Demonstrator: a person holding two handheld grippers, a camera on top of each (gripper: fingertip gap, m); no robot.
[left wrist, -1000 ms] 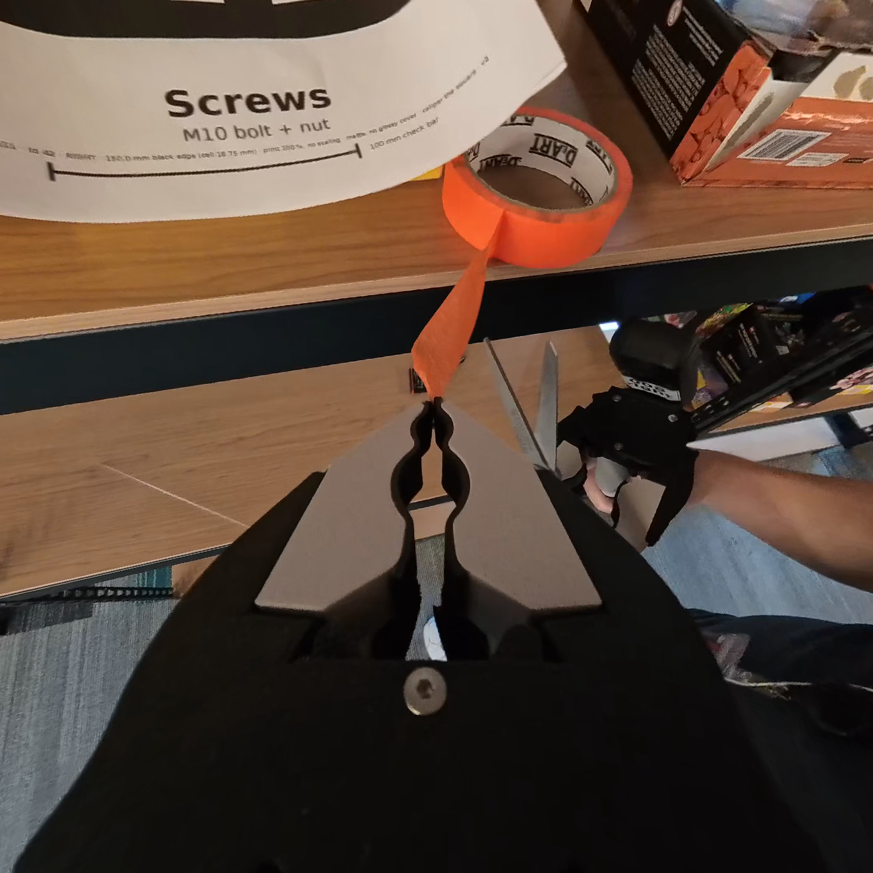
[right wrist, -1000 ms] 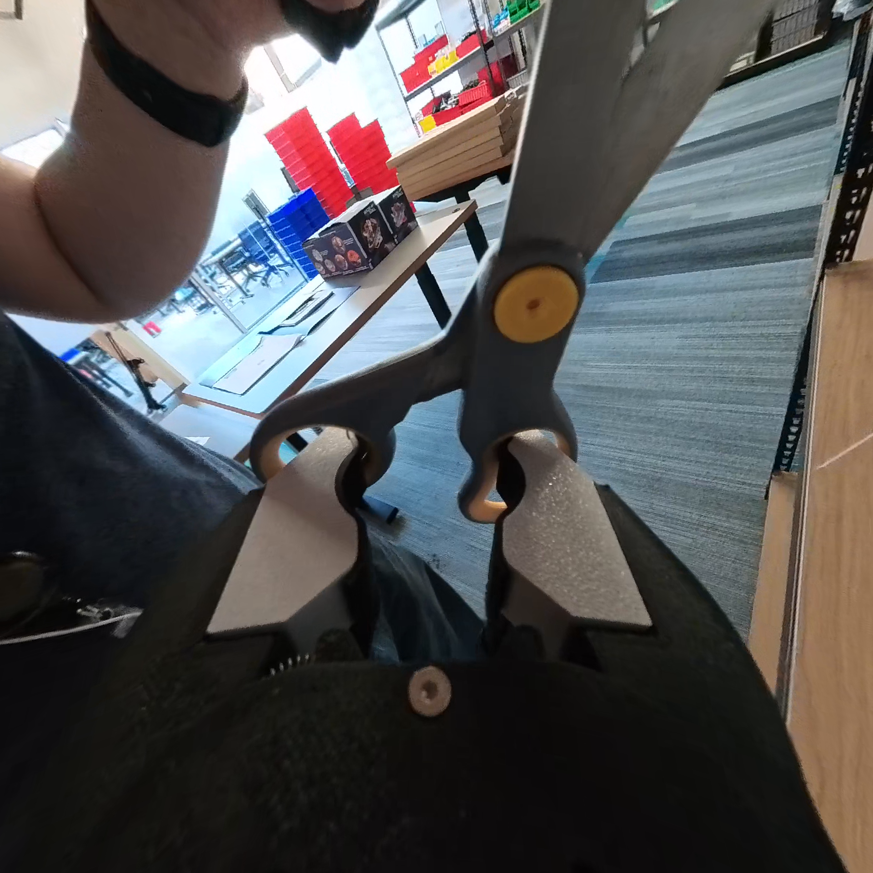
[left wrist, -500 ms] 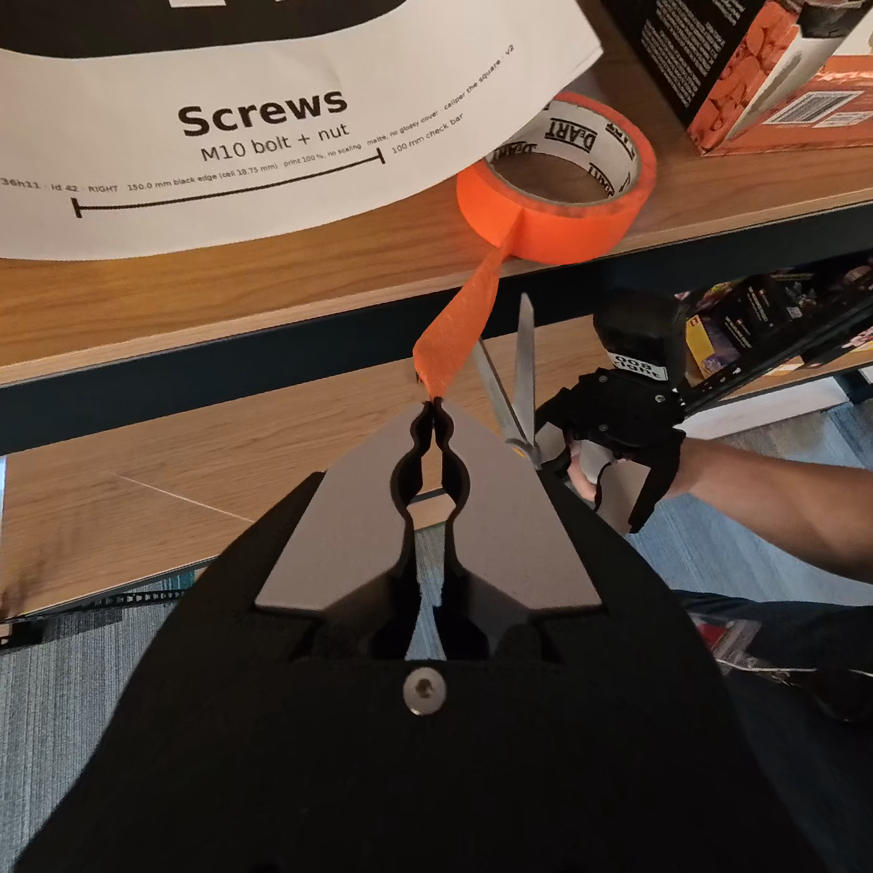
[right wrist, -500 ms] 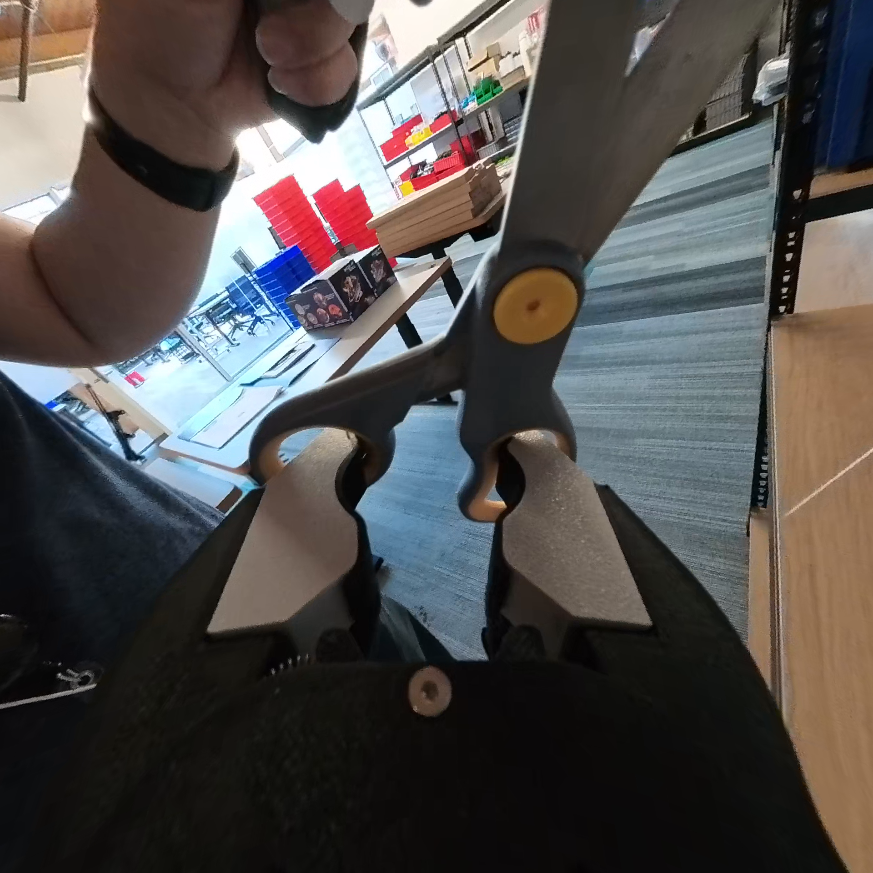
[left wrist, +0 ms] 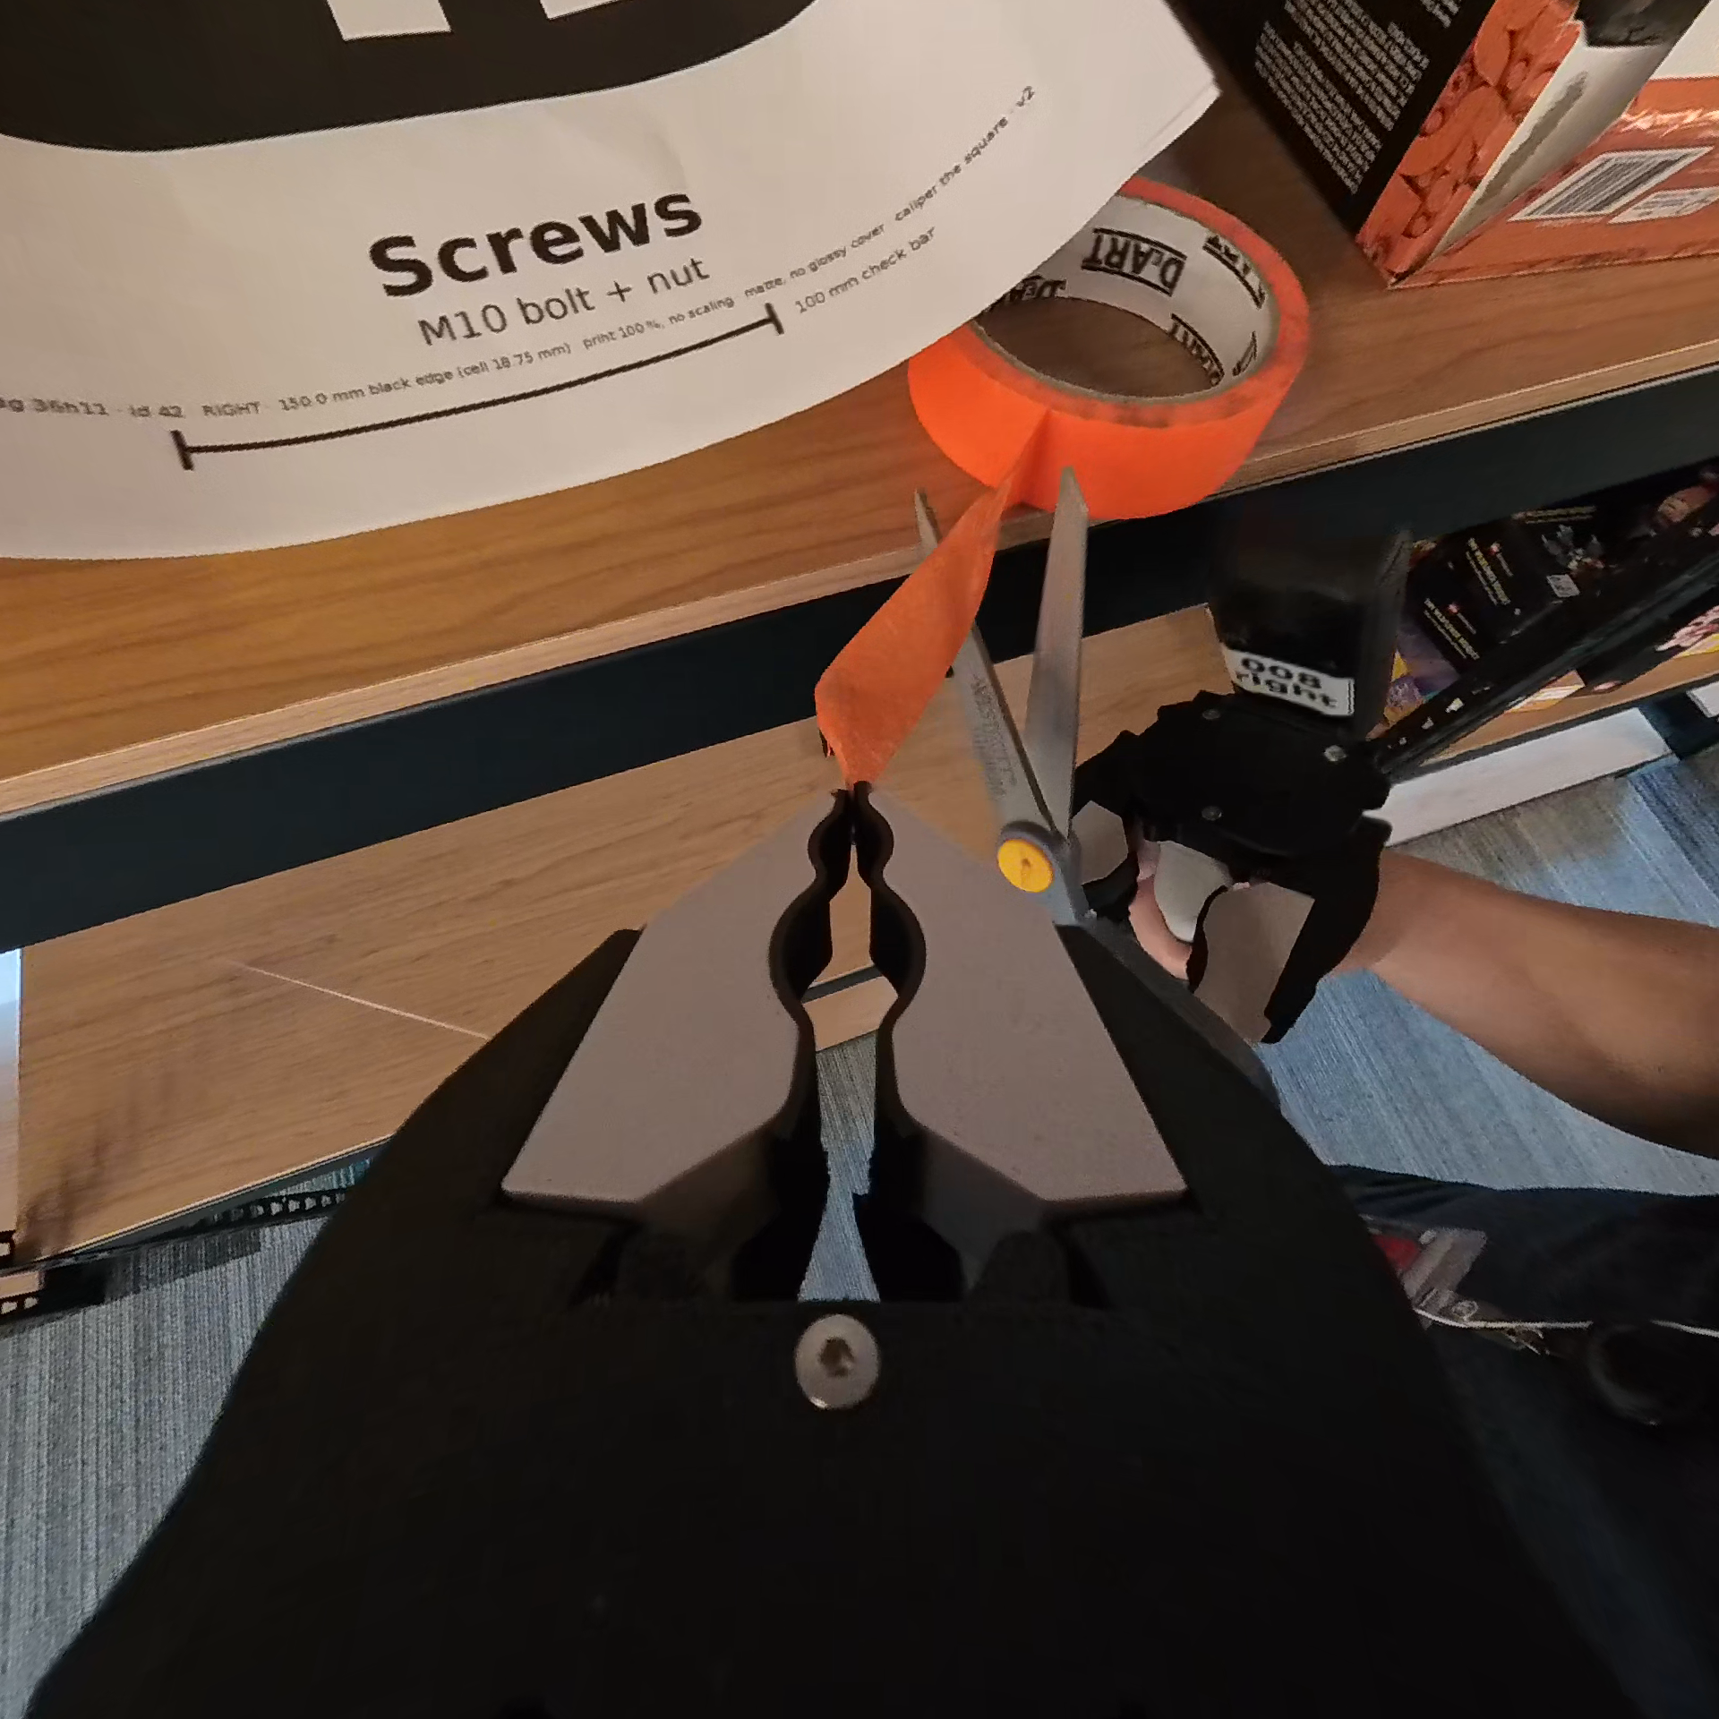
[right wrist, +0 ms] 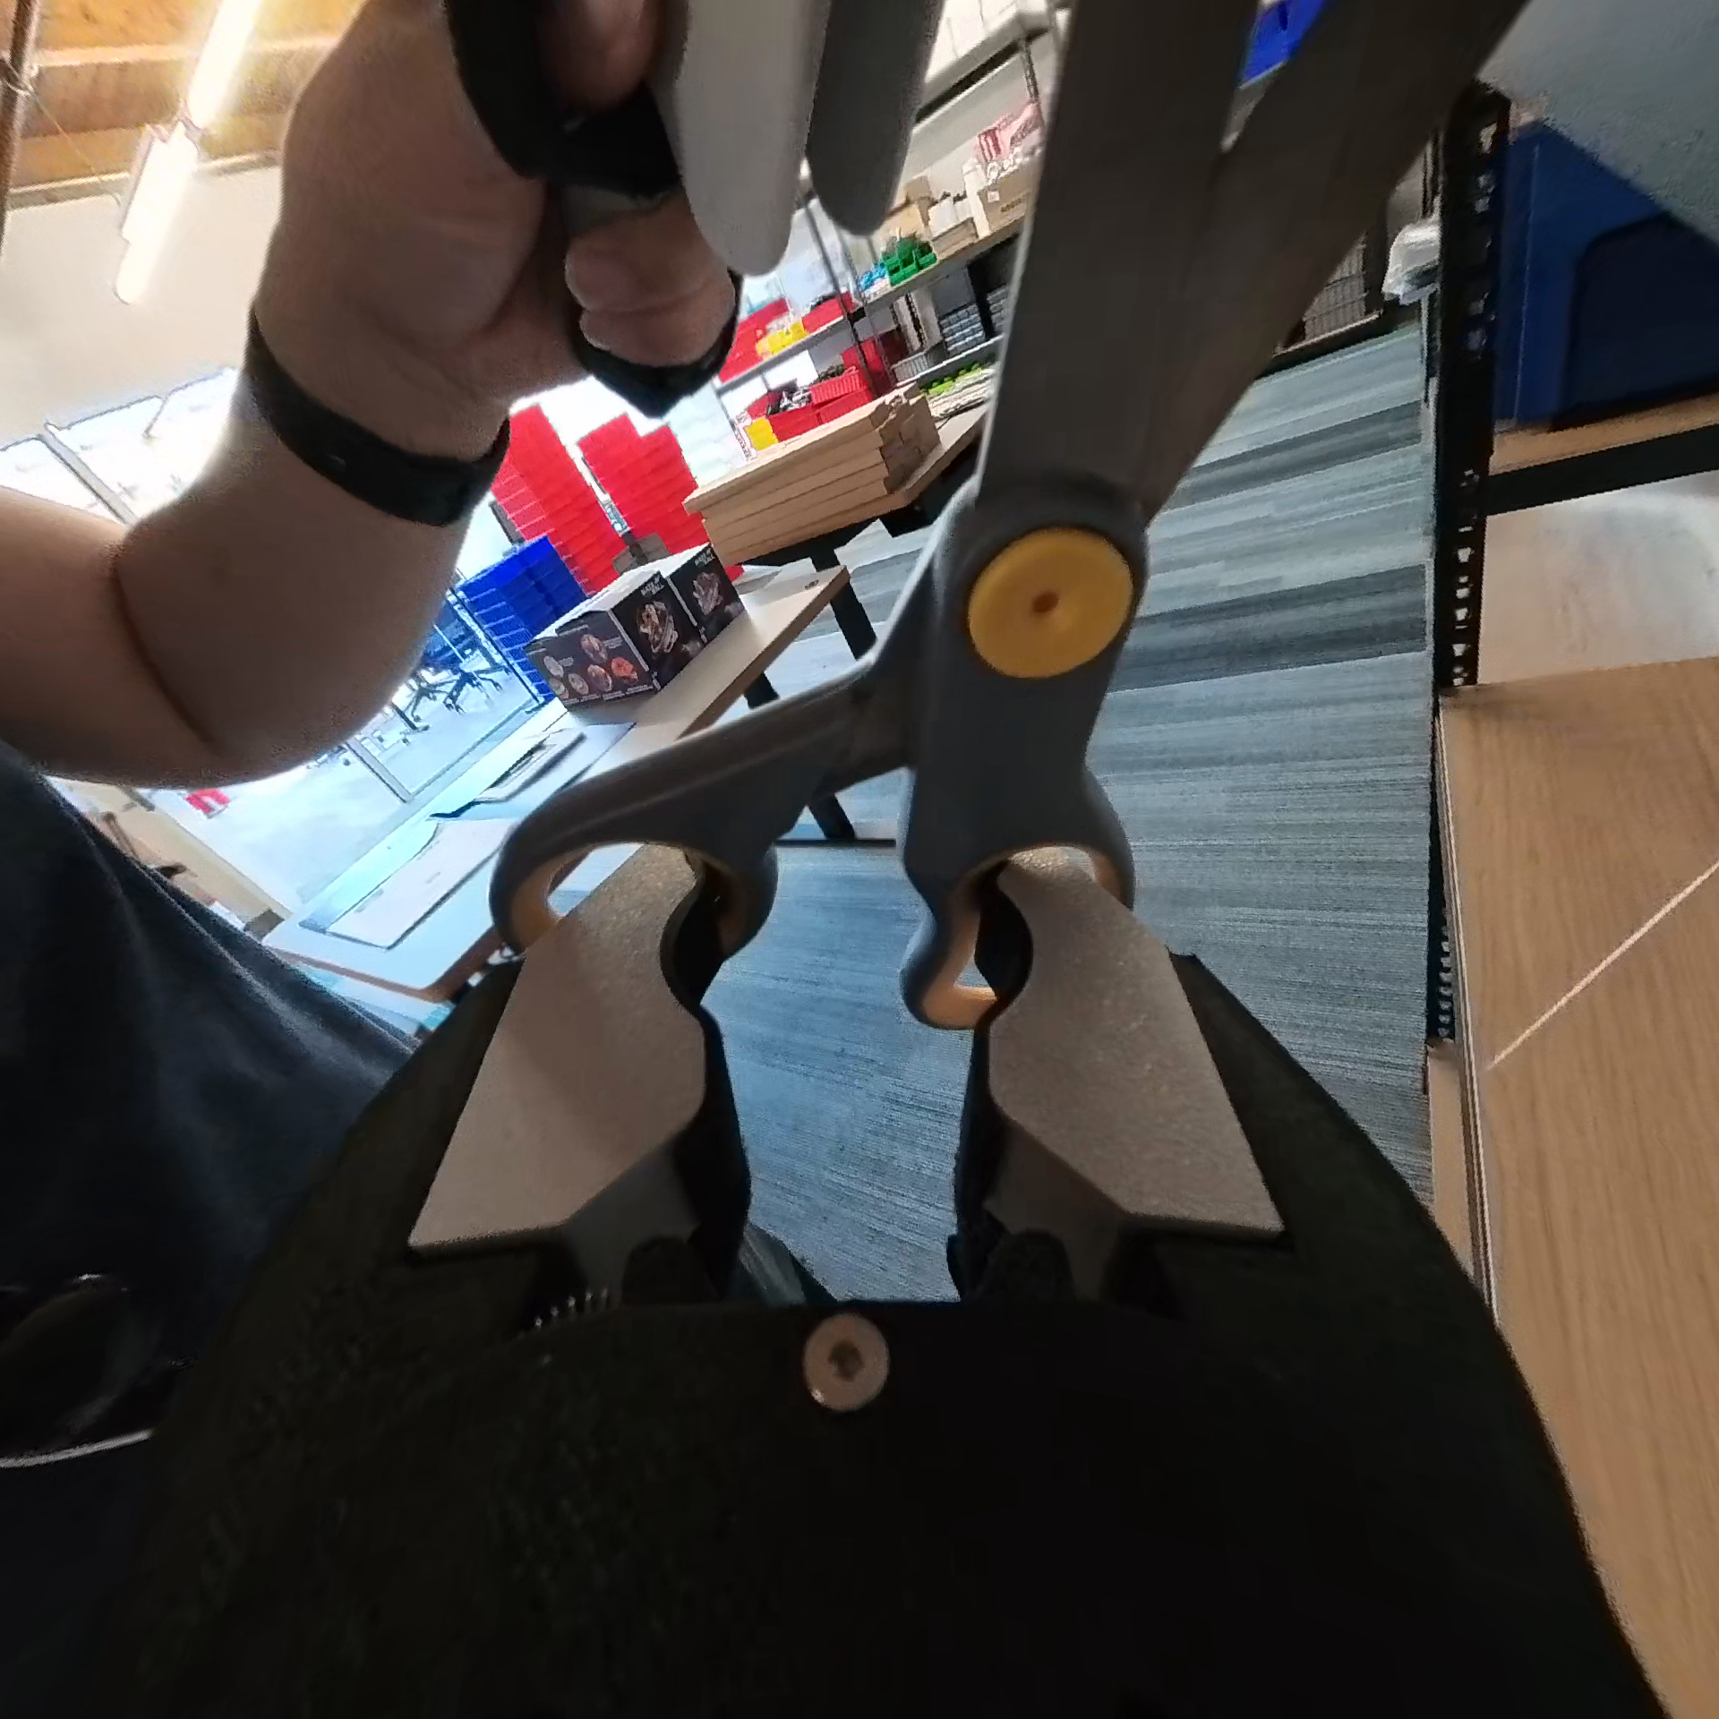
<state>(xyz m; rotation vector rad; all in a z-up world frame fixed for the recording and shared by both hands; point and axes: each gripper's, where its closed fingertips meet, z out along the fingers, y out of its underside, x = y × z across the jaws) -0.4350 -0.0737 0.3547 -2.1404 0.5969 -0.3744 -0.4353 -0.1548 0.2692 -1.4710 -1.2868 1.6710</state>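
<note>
A roll of orange tape (left wrist: 1107,391) lies on the upper wooden shelf (left wrist: 372,632). A strip of the tape (left wrist: 907,651) runs from the roll down over the shelf edge to my left gripper (left wrist: 851,792), which is shut on the strip's end. My right gripper (right wrist: 856,893) has its fingers through the two handle loops of grey scissors (right wrist: 1042,595) with a yellow pivot and holds them with the fingers apart. In the left wrist view the scissors (left wrist: 1023,744) are open with one blade on each side of the strip. The right gripper (left wrist: 1126,884) is just right of the left one.
A white printed paper sheet (left wrist: 465,279) and orange-and-black boxes (left wrist: 1488,139) sit on the upper shelf. A lower wooden shelf (left wrist: 279,1005) and grey carpet lie below. The right wrist view shows a person's hand (right wrist: 419,233), a table with black boxes (right wrist: 642,632) and stacked boards (right wrist: 819,474). The tips of one gripper are about 12 cm away from the tips of the other.
The right gripper has brought the open scissors up and left, from beside the tape strip to straddling it. The left gripper stays shut on the strip's end.
</note>
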